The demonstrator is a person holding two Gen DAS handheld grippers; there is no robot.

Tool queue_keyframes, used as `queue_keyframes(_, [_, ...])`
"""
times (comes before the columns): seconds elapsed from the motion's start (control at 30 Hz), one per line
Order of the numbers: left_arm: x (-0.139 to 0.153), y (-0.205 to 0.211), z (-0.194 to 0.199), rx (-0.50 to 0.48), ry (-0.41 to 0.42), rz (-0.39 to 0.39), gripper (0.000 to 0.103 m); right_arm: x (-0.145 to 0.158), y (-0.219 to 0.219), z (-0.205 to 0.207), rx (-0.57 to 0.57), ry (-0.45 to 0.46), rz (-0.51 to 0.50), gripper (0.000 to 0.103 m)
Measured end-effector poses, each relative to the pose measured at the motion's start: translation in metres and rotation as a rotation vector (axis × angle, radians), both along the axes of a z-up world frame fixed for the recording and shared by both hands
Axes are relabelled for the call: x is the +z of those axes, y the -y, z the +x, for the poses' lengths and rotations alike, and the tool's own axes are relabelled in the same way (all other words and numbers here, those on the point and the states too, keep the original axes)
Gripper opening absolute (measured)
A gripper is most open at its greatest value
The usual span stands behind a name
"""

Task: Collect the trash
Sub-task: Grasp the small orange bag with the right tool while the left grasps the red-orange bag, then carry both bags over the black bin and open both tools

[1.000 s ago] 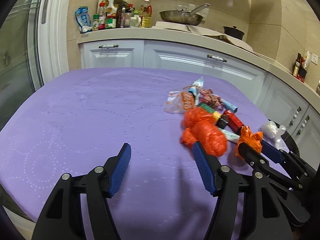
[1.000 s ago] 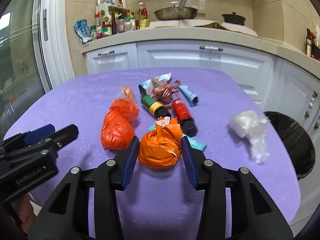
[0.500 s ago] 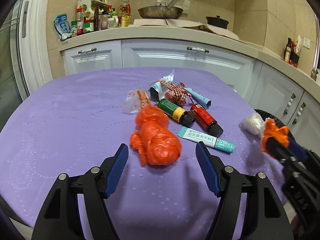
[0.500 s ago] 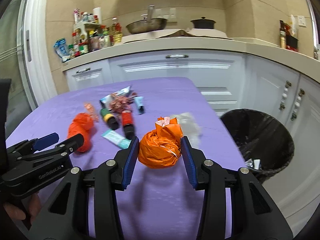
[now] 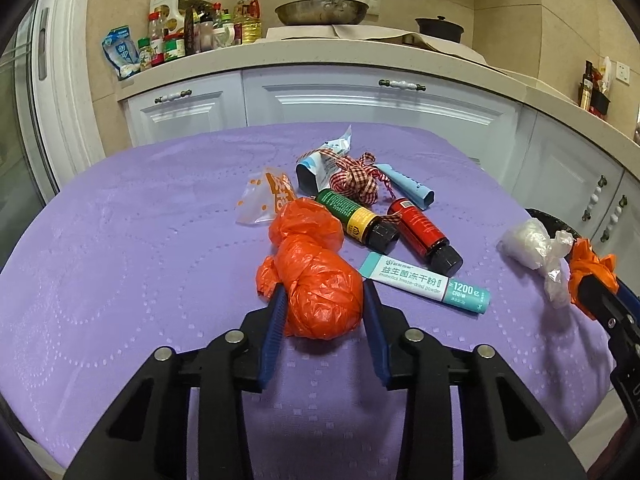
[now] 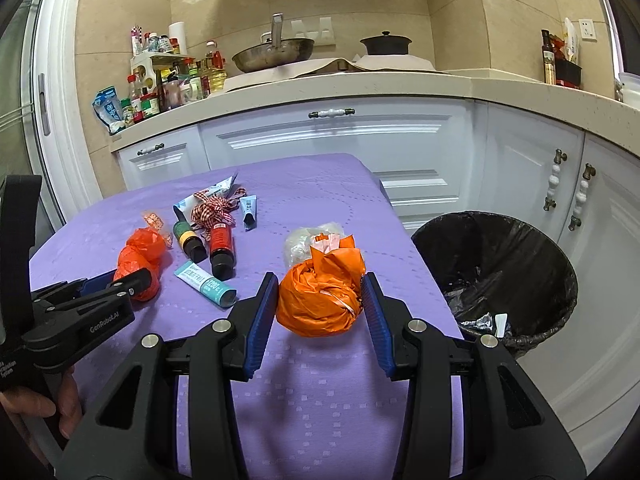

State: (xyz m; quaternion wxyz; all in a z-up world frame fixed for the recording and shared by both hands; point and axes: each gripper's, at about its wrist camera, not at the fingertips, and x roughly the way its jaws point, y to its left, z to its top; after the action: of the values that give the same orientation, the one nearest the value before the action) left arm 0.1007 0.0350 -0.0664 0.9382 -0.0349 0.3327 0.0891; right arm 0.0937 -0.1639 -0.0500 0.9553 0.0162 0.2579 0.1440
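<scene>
I start from the table (image 6: 312,184), draped in purple cloth, with the black-lined bin (image 6: 496,276) standing on the floor just off its right edge. The bin already holds a few scraps and its mouth is wide, so my right-hand drop is forgiving.

My right gripper (image 6: 320,300) is pinching a tied orange bag (image 6: 320,296), both blue pads pressed into its sides, and it hangs above the table near the right edge, not yet over the bin. I would carry it clear past the edge and over the liner before letting go, so that it cannot catch the rim and roll back.

My left gripper (image 5: 322,312) has its jaws closing around the knotted red-orange bag (image 5: 316,280), which lies on the cloth toward the middle of the table. The pads sit at the sides of its fat near lobe. I judge soft plastic will squash and slip, so I want the squeeze finished on that lobe before I lift.

Touching the bag's right side is a teal sachet (image 5: 424,282), and beyond it lie 2 small bottles (image 5: 424,236); a straight lift should keep me from dragging them. A crumpled clear wrap (image 5: 528,244) waits near the right edge.
</scene>
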Motion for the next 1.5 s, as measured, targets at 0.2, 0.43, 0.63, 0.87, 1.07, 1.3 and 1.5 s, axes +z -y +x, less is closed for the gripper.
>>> queue_keyframes(0.2, [0.003, -0.002, -0.009, -0.021, 0.018, -0.003, 0.034, 0.002, 0.0, -0.001, -0.007, 0.013, -0.014, 0.042])
queue_keyframes(0.43, [0.022, 0.003, -0.027, -0.054, 0.083, 0.007, 0.034, 0.006, 0.002, -0.004, -0.023, 0.029, -0.03, 0.042])
queue_keyframes(0.63, [0.034, 0.014, -0.03, -0.102, 0.107, -0.013, 0.034, 0.013, 0.011, -0.004, -0.047, 0.042, -0.036, 0.042])
queue_keyframes(0.87, [0.045, 0.04, -0.02, -0.186, 0.126, -0.038, 0.034, 0.024, 0.036, -0.001, -0.106, 0.067, -0.04, 0.042])
queue_keyframes(1.07, [0.05, 0.071, -0.01, -0.259, 0.144, -0.032, 0.034, 0.029, 0.069, 0.005, -0.178, 0.08, -0.053, 0.042])
queue_keyframes(1.3, [0.054, 0.111, 0.006, -0.342, 0.144, -0.037, 0.034, 0.031, 0.107, 0.015, -0.242, 0.082, -0.061, 0.042])
queue_keyframes(1.5, [0.054, 0.146, 0.019, -0.396, 0.142, -0.028, 0.034, 0.028, 0.134, 0.028, -0.277, 0.075, -0.062, 0.042])
